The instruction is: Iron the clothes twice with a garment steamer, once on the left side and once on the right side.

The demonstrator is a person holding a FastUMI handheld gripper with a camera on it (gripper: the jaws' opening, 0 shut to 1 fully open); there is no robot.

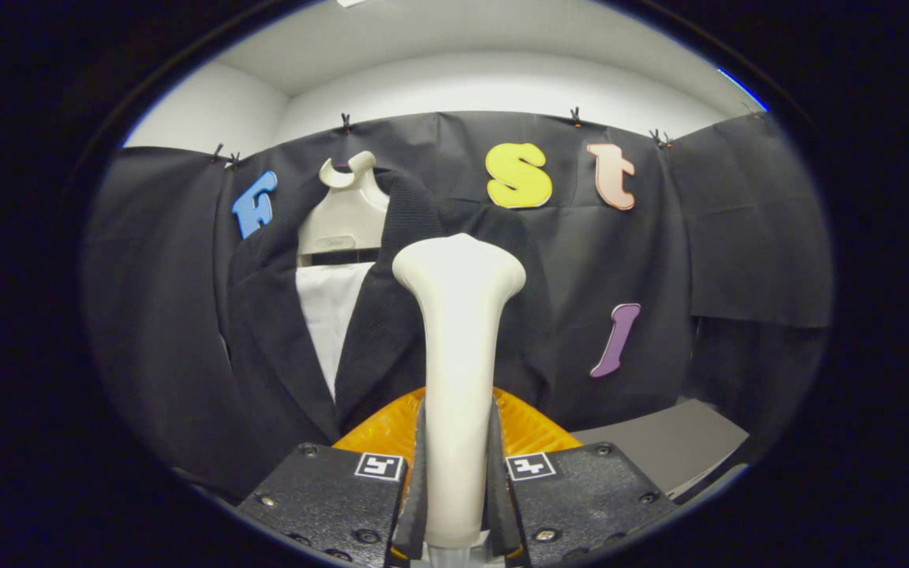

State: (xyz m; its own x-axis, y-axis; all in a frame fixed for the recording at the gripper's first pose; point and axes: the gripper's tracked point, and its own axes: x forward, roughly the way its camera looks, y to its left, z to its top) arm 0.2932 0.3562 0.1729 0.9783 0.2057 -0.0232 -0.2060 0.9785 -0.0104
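Observation:
A cream garment steamer (458, 347) stands upright between my fingers, its handle pinched from both sides and its wide head raised toward the clothes. My gripper (457, 473) is shut on that handle. Beyond the steamer hangs a dark suit jacket (281, 339) on a cream hanger (344, 209), with a white shirt front (332, 315) showing between its lapels. The steamer head sits in front of the jacket's right half, close to the right lapel; whether it touches the cloth I cannot tell.
An orange ribbed piece (529, 430) lies low just behind the steamer's handle. A grey table surface (660, 446) lies to the right below the booth's black cloth wall. The white room wall rises above the cloth.

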